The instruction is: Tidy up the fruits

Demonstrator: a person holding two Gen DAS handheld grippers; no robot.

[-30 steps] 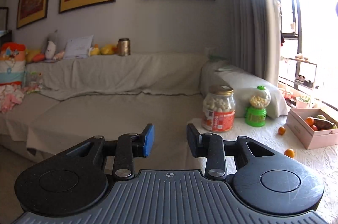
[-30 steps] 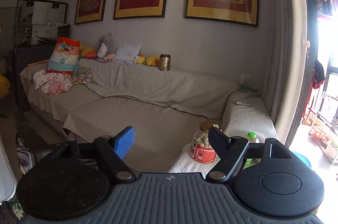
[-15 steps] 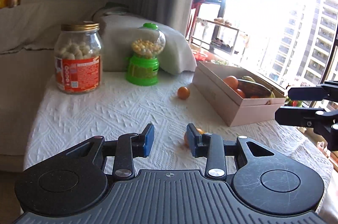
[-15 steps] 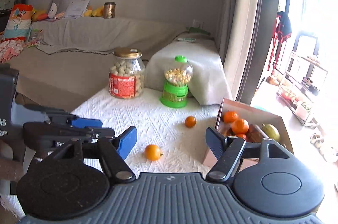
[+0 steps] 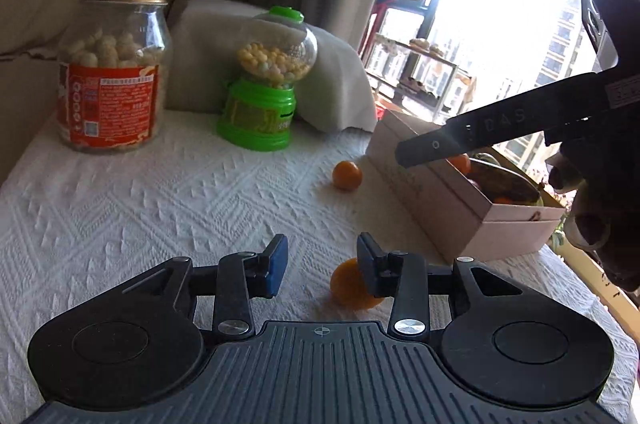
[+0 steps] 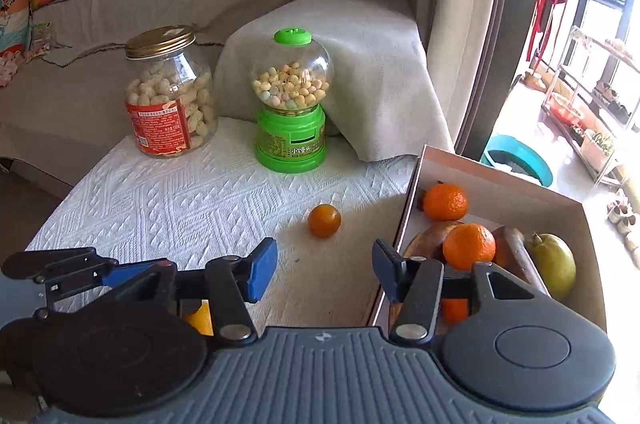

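On the white-clothed table (image 5: 160,192), your left hand-held gripper (image 5: 320,260) hangs apart, empty, beside a loose orange (image 5: 348,288); centre it, then close. The right hand-held gripper (image 6: 324,268) is likewise apart.

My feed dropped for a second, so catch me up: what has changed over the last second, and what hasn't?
Both tongs swung from facing the sofa and wall to the white cloth-covered table. The left tongs closed in on the near small orange fruit, open, nothing gripped. The right tongs advanced toward the pink cardboard box, also open. Both loose oranges, including the far small orange fruit, the box, jar and dispenser stayed put.
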